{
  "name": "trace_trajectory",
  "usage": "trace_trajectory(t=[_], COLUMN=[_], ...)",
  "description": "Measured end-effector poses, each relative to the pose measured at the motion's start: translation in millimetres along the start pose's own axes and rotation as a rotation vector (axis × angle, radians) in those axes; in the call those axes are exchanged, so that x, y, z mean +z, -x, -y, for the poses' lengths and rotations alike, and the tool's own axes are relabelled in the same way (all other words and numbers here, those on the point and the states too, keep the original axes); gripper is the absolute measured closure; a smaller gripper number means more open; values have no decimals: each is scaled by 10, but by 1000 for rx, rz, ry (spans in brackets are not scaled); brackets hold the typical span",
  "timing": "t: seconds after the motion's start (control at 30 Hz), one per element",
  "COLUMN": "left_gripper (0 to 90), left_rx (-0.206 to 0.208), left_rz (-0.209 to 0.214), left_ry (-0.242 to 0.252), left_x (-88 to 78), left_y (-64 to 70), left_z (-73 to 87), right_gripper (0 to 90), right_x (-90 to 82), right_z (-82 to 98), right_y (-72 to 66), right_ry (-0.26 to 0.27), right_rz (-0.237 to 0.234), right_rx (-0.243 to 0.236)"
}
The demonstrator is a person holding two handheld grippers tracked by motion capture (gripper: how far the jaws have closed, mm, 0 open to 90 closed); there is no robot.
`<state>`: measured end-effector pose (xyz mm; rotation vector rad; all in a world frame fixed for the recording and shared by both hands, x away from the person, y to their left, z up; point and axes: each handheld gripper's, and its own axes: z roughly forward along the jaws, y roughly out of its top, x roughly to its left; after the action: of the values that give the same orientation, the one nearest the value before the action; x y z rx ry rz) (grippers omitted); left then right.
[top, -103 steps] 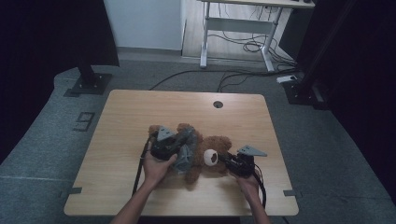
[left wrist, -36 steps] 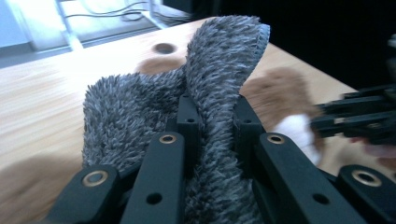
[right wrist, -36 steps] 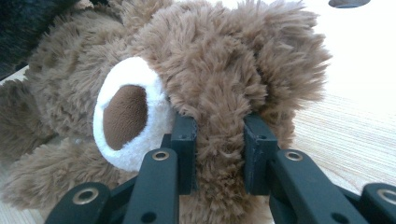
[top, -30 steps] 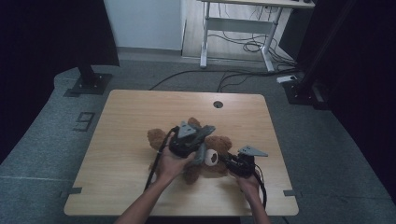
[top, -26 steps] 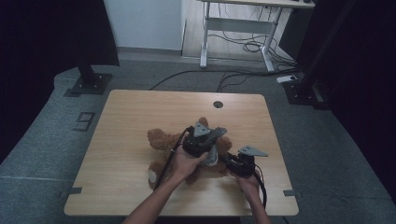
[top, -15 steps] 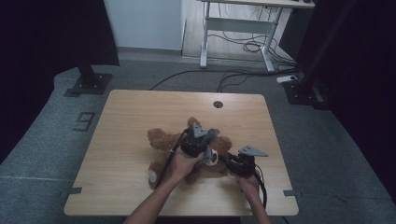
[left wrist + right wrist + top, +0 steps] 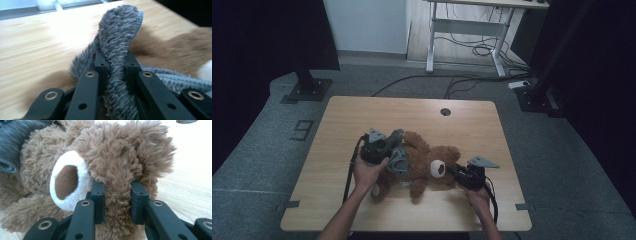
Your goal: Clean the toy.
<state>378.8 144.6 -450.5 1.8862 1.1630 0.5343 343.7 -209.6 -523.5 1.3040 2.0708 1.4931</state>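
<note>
High view: teddy bear [image 7: 422, 167] lies lengthwise left-right, lower centre of table [image 7: 342, 120].
Left fingers [image 7: 101, 62]: clamped on grey scarf [image 7: 117, 37] at bear's left.
Right fingers [image 7: 98, 195]: pinching bear's head, right end.

Far to my left, the only mark I can read is a "9" [image 7: 302, 130] taped on the grey floor [image 7: 257, 150] beside the table [image 7: 362, 107].
</note>
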Motion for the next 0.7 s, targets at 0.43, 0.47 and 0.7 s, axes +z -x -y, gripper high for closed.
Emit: trace_trajectory(t=[0.43, 0.47, 0.7], left_gripper=[778, 778, 778], left_rx=[-15, -5, 76], left_rz=[-62, -55, 51], left_ry=[-21, -9, 72], left_x=[-179, -203, -281], left_y=[-320, -272, 256], left_z=[197, 151, -183], right_gripper=[698, 698, 698], right_x=[6, 6, 2], right_z=[0, 0, -1], right_y=[0, 2, 0], right_ry=[3, 2, 0], right_rz=[3, 3, 4], right_rx=[2, 2, 1])
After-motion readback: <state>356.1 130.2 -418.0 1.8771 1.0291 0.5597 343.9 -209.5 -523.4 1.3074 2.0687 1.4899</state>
